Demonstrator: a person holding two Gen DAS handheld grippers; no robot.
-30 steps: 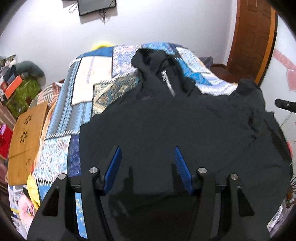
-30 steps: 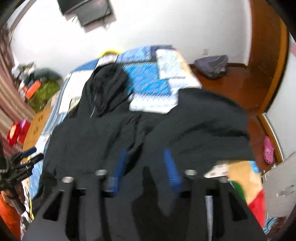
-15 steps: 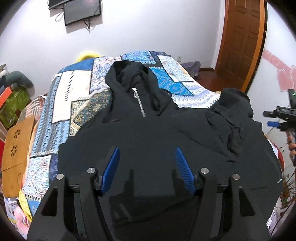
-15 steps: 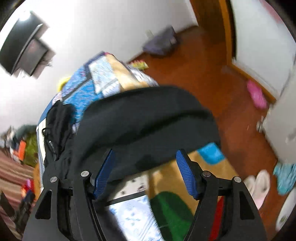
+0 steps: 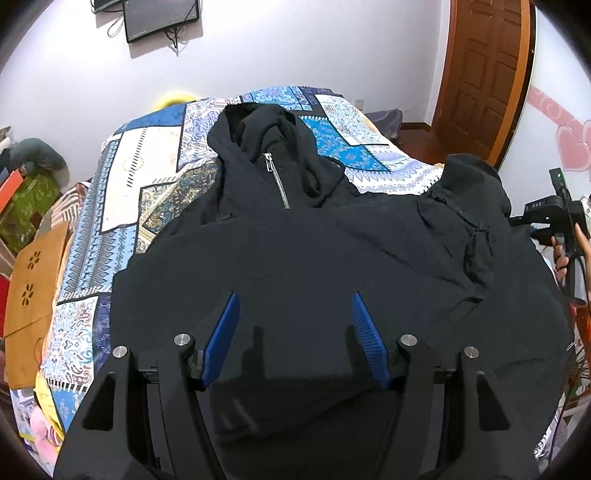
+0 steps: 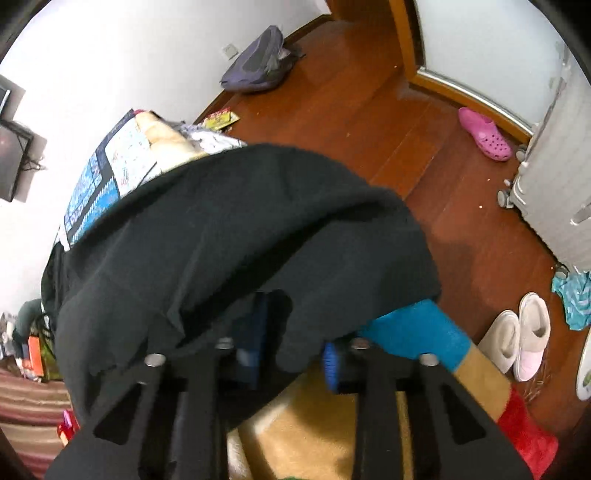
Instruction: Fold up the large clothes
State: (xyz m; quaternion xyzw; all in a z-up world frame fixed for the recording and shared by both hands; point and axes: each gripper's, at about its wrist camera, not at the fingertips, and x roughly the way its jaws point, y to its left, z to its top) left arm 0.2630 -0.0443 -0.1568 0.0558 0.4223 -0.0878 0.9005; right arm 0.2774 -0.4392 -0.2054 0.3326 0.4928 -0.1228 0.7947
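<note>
A black zip hoodie [image 5: 332, 258] lies face up on a blue patchwork bedspread [image 5: 147, 177], with its hood and short zipper [image 5: 275, 177] toward the far wall. My left gripper [image 5: 294, 299] hovers open over the hoodie's body with nothing between its blue pads. My right gripper [image 6: 291, 325] is at the bed's right edge, where its jaws are closing on a bunched fold of the hoodie's [image 6: 240, 229] side. That fabric drapes over its fingertips and hides them. A hand [image 5: 565, 254] holds that gripper at the right edge of the left wrist view.
A wooden lap table [image 5: 33, 280] sits left of the bed. A door [image 5: 484, 74] and a wall screen [image 5: 162, 14] are beyond. On the wood floor to the right lie a grey backpack [image 6: 258, 62], a pink clog [image 6: 484, 134], pale slippers [image 6: 517, 336] and a white suitcase [image 6: 561, 184].
My right gripper rolled and dropped to the bed's right edge, and its jaws narrowed from wide apart onto the black fabric. My left gripper shifted a little and stayed open.
</note>
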